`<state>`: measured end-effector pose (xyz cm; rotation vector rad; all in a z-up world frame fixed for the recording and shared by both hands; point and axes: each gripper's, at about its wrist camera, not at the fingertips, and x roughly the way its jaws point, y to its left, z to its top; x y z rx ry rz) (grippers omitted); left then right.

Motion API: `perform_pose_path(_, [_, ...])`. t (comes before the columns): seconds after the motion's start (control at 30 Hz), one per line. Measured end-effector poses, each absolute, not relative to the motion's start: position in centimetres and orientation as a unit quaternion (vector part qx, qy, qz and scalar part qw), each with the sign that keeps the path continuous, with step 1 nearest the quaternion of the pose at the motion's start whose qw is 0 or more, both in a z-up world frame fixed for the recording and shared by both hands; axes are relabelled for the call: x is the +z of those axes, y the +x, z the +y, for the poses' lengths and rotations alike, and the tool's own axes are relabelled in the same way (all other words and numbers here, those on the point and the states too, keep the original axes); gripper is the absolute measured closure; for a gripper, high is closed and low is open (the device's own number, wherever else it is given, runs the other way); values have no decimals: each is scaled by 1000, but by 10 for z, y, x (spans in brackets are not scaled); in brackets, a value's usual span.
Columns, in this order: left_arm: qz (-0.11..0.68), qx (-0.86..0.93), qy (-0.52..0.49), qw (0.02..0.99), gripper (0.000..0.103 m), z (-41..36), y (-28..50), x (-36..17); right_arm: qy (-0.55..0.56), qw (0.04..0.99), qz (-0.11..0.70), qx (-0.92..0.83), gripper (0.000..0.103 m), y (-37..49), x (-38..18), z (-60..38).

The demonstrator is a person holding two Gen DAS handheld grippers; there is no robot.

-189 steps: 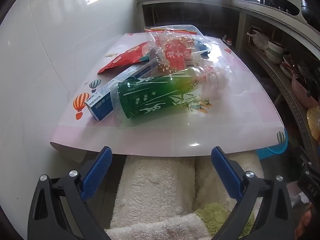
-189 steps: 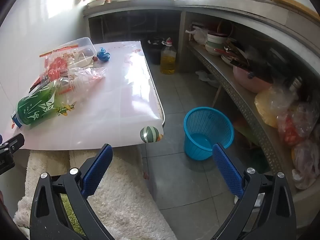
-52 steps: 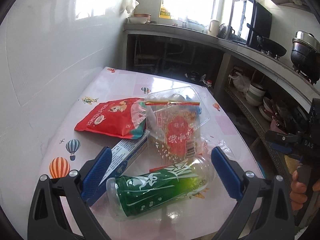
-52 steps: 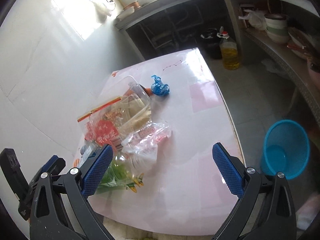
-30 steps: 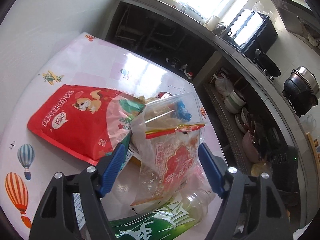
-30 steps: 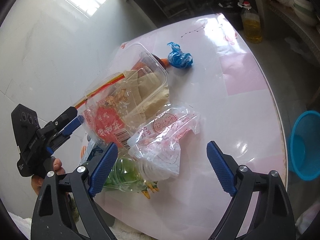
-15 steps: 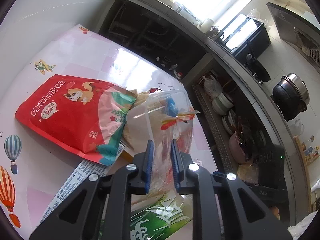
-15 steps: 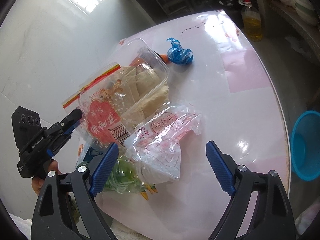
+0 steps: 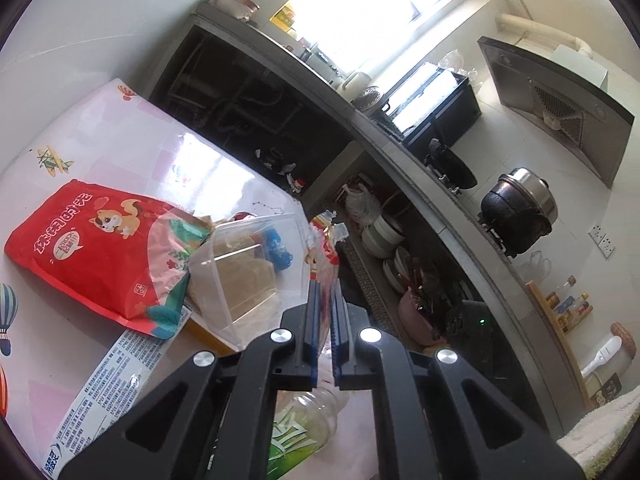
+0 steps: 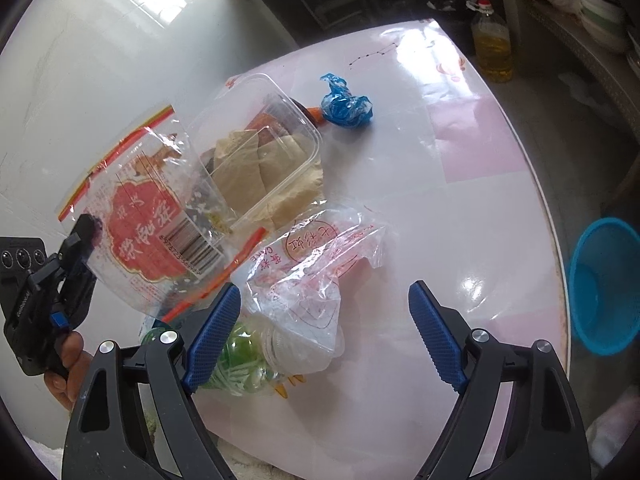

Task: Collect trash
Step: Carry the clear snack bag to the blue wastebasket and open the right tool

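While our left claw (image 9: 324, 300) pinches the clear wrapper (image 10: 148, 216) by one corner and our right claw (image 10: 324, 336) hangs wide and empty, that slick film could slip free short of the blue basket (image 10: 604, 284).

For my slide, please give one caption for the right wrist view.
Left gripper lifts a clear snack bag; right gripper, open, hovers above the trash.

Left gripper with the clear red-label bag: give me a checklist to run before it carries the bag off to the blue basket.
1. Left gripper shut on the clear red-label bag: ok; its jaws have just been closing.
2. Bag lifted off the table: ok.
3. Nothing else clinging to the bag: cannot tell.
4. Blue basket upright on the floor: ok.
5. Right gripper open, holding nothing: ok.
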<state>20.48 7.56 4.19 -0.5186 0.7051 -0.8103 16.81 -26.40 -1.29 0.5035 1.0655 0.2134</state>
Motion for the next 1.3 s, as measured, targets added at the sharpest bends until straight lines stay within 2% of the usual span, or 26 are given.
perform_pose_path(0.23, [281,-392,-261,836,99,93,189,63,327,780,525,92,22,180,-38,-278])
perform_pose_path(0.4, [273,-381,-255,846,99,103,182,67,365,761,528,87,27,196,-47,-285])
perform_pose_path(0.5, [273,-373,-251,850,99,106,177,67,363,759,534,76,34,204,-49,-279])
perform_pose_path(0.6, [278,-365,-249,853,99,108,174,64,373,751,541,71,49,209,-57,-277])
perform_pose_path(0.67, [279,-360,-250,855,99,111,172,62,384,746,540,69,65,208,-59,-277])
perform_pose_path(0.77, [280,-355,-250,856,99,114,168,62,403,744,528,71,81,204,-59,-281])
perform_pose_path(1.07, [282,-372,-233,853,99,93,164,78,452,758,467,58,84,158,-41,-327])
perform_pose_path(1.3, [301,-426,-179,834,99,11,167,98,483,781,395,7,84,90,-24,-393])
